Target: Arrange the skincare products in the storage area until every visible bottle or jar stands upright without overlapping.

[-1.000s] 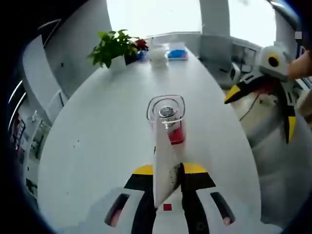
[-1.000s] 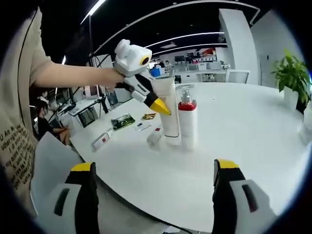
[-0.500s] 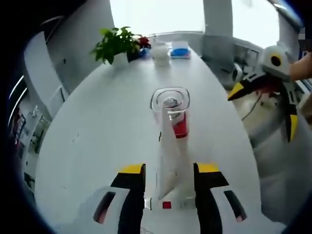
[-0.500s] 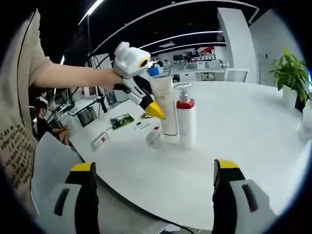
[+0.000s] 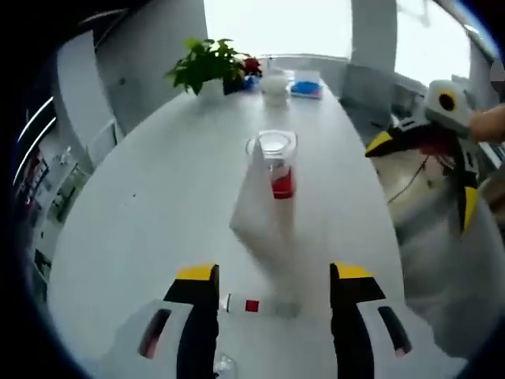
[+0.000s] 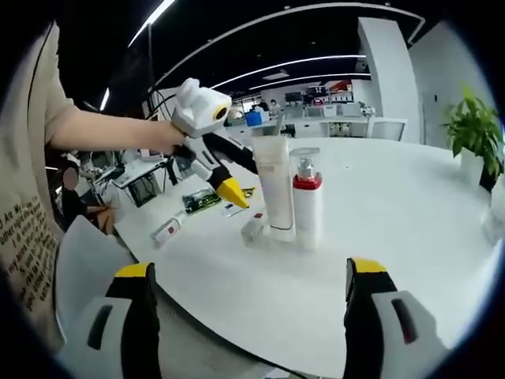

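Products stand together on our table (image 6: 410,237): the white tube (image 6: 275,189) upright on its cap, just beside the red-collared pump bottle (image 6: 306,201). Our left gripper (image 6: 230,192) hangs released beside them, seemingly clear of the tube, and our right gripper (image 6: 246,316) waits spread apart, empty, so neither should topple them.

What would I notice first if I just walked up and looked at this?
Two tall things stand side by side in the middle of the white table: a white tube and a pump bottle with a red band. The left gripper, with its yellow tip, hangs open just beside the tube. A green plant sits at the table's far end.
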Demonstrator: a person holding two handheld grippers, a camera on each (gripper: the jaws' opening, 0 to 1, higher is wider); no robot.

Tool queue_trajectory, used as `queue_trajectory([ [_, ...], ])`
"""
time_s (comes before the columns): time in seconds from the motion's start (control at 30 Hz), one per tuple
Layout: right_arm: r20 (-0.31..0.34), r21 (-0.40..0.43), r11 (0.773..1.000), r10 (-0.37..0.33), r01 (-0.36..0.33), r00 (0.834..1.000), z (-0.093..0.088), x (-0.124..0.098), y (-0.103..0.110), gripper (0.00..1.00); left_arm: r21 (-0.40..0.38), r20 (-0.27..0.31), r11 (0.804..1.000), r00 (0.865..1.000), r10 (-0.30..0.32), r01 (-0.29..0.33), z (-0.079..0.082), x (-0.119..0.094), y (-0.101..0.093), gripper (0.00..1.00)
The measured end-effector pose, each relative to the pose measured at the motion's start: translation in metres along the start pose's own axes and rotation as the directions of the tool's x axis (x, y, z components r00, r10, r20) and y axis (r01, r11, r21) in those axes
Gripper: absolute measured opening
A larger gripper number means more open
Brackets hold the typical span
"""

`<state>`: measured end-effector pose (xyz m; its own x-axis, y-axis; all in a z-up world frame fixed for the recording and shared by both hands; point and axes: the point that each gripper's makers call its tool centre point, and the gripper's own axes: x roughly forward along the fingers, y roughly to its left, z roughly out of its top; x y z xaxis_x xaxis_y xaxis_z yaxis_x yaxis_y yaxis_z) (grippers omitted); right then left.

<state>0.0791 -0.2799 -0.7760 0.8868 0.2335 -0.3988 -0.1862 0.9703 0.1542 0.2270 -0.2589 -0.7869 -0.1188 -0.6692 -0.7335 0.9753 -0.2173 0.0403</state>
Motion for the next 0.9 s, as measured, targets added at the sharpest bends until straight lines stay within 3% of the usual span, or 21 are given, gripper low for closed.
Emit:
queue_trajectory([
  [0.53,0.015,-0.006,1.0,0.017,-0.017,1.0,0.01,-0.004,0.02,0.99,-0.119,0.022,0.992,0.999,0.049,-0.046,-0.038,-0.041,-0.027,0.72],
  [0.83,0.008,-0.009,0.999,0.033,-0.033,0.999,0.009,-0.001,0.031,1.0,-0.211,0.032,0.971,0.992,0.125,-0.115,-0.062,-0.069,-0.042,0.84],
  [0.9,0.008,-0.01,0.999,0.038,-0.038,0.999,0.01,0.001,0.035,1.0,-0.257,0.04,0.958,0.989,0.145,-0.13,-0.068,-0.076,-0.046,0.86],
])
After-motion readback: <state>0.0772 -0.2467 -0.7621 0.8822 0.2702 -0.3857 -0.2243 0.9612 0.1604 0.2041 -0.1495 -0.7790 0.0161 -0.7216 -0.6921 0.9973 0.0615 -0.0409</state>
